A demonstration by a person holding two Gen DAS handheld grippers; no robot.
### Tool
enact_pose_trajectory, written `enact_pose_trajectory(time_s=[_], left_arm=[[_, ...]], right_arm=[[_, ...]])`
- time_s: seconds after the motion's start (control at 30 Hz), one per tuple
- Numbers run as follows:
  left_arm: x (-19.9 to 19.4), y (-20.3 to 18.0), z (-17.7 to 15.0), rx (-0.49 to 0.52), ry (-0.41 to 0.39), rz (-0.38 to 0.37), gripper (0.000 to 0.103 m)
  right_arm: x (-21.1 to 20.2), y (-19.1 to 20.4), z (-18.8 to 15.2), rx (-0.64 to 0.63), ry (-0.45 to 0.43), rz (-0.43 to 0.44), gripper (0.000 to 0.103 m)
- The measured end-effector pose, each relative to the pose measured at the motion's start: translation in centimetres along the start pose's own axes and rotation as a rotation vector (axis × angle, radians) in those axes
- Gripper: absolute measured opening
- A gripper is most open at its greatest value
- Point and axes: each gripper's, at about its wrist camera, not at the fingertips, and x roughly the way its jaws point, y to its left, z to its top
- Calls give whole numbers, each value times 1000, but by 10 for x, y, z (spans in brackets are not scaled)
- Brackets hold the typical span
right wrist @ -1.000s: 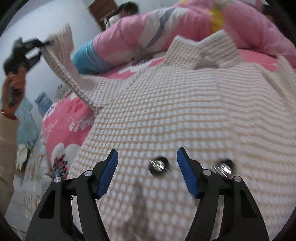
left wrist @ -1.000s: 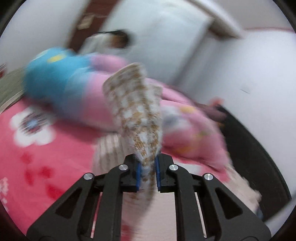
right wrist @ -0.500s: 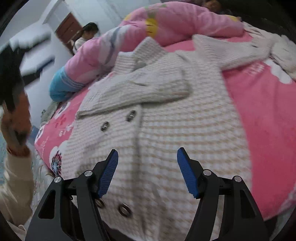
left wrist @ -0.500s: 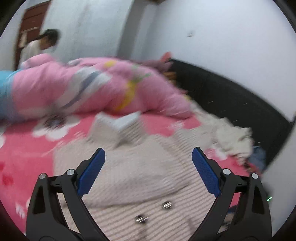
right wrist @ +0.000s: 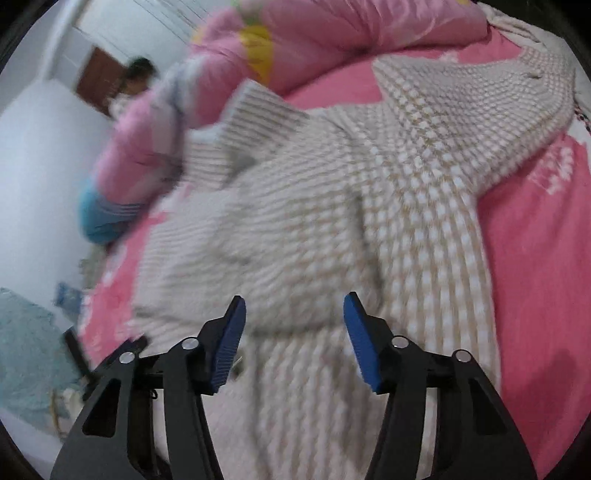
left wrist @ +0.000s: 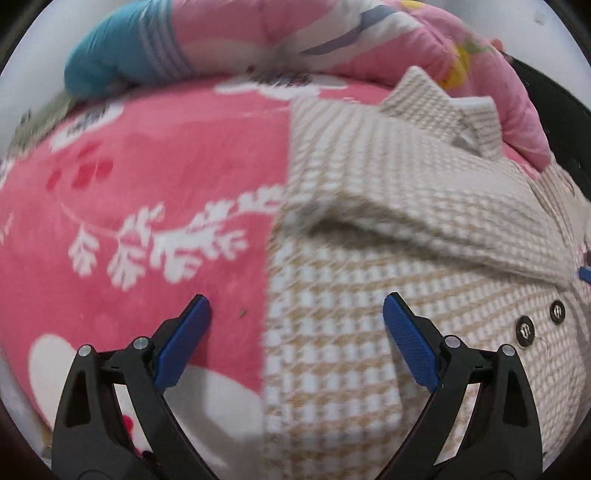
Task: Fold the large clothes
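Checked knit coat point(left wrist: 388, 206) lies spread, front up, on the pink flowered blanket point(left wrist: 147, 177) covering the bed.

Left wrist view: the coat's left edge runs straight down the frame, with bare blanket to its left up to the frame's rim. One sleeve point(left wrist: 424, 218) is folded across the chest, its lower edge forming a raised crease. Collar point(left wrist: 439, 107) points toward the rolled pink quilt point(left wrist: 332, 33), just beside it. Two metal snap buttons point(left wrist: 526, 330) sit near the right border. Left gripper point(left wrist: 297, 314) hangs above the coat's left edge, jaws spread wide, nothing between the blue pads point(left wrist: 410, 343); one pad is over blanket, the other over knit.

Right wrist view: frame is motion-blurred. The coat point(right wrist: 332, 221) fills the middle; the other sleeve point(right wrist: 498, 122) stretches out to the upper right, unfolded, with bare blanket point(right wrist: 535, 277) right of the coat's side edge. Quilt point(right wrist: 332, 33) lies along the far side. Right gripper point(right wrist: 293, 314) is over the folded sleeve's lower crease, jaws closing but apart, the pads point(right wrist: 360, 343) not pressing on fabric. A person point(right wrist: 136, 74) shows at the far left by a brown door, blurred.
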Motion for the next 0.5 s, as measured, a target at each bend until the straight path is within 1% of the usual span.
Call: enact_pose_trajectory(time_s=[0.03, 0.1, 0.13, 0.17, 0.2, 0.23, 0.3, 0.37, 0.43, 0.5], left_arm=[[0, 5, -2, -17, -6, -17, 91], [0, 10, -3, -30, -18, -23, 91], [2, 13, -4, -35, -22, -26, 91], [3, 16, -6, -43, -25, -30, 91], [3, 20, -8, -53, -29, -36, 91], [1, 15, -8, -55, -33, -39, 92], [0, 11, -8, -56, -42, -41, 92], [4, 9, -7, -56, -49, -42, 92], [5, 7, -5, -58, -50, -44, 91], [5, 8, -5, -59, -49, -44, 92]], right_arm=[[11, -2, 5, -3, 29, -23, 45], [29, 0, 12, -16, 73, -57, 41], [32, 4, 14, -37, 82, -74, 36], [31, 10, 16, -71, 81, -89, 30], [29, 15, 18, -93, 80, -94, 18], [27, 21, 20, -117, 79, -103, 14], [22, 36, 26, -174, 61, -133, 12], [10, 58, 41, -233, 11, -149, 8], [-5, 75, 58, -265, -48, -134, 8], [-31, 101, 81, -310, -149, -108, 8]])
